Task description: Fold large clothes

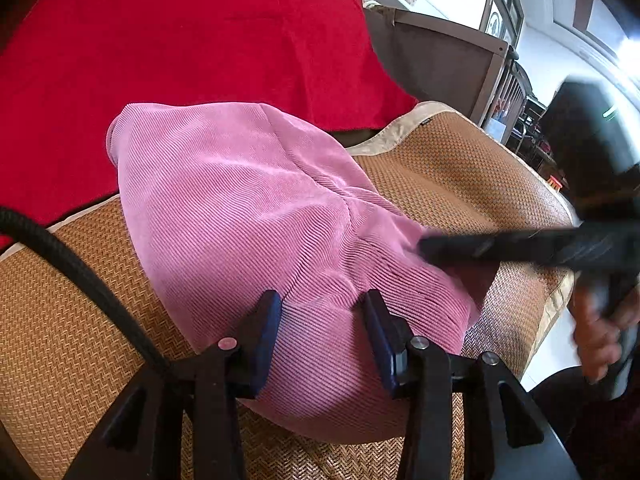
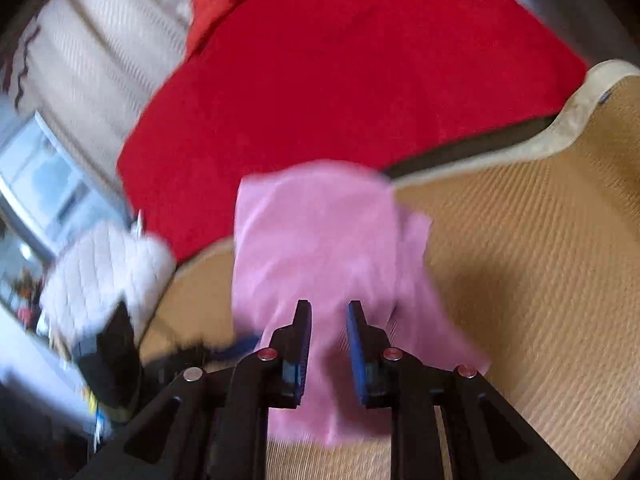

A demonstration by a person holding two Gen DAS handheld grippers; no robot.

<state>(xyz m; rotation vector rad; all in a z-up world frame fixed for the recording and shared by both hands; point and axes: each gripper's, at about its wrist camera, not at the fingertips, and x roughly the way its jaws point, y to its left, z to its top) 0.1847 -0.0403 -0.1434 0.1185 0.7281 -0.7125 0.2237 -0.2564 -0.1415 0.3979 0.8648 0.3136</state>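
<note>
A pink ribbed garment (image 1: 240,200) lies bunched on a woven straw mat (image 1: 460,168). My left gripper (image 1: 322,300) stands at its near end, and a thick fold of the pink cloth sits pinched between the blue pads, with creases running out from the fingertips. My right gripper (image 1: 428,246) reaches in from the right as a blurred dark bar, its tip at the garment's right edge. In the right wrist view, the right gripper (image 2: 328,308) shows a narrow gap between its pads, over the pink garment (image 2: 320,232), with nothing clamped.
A large red cloth (image 1: 180,40) covers the surface behind the mat. A black cable (image 1: 80,272) crosses the left. Dark wooden furniture (image 1: 440,52) stands at the back right. A hand (image 1: 600,336) holds the right gripper. A white quilted item (image 2: 104,268) lies at the left.
</note>
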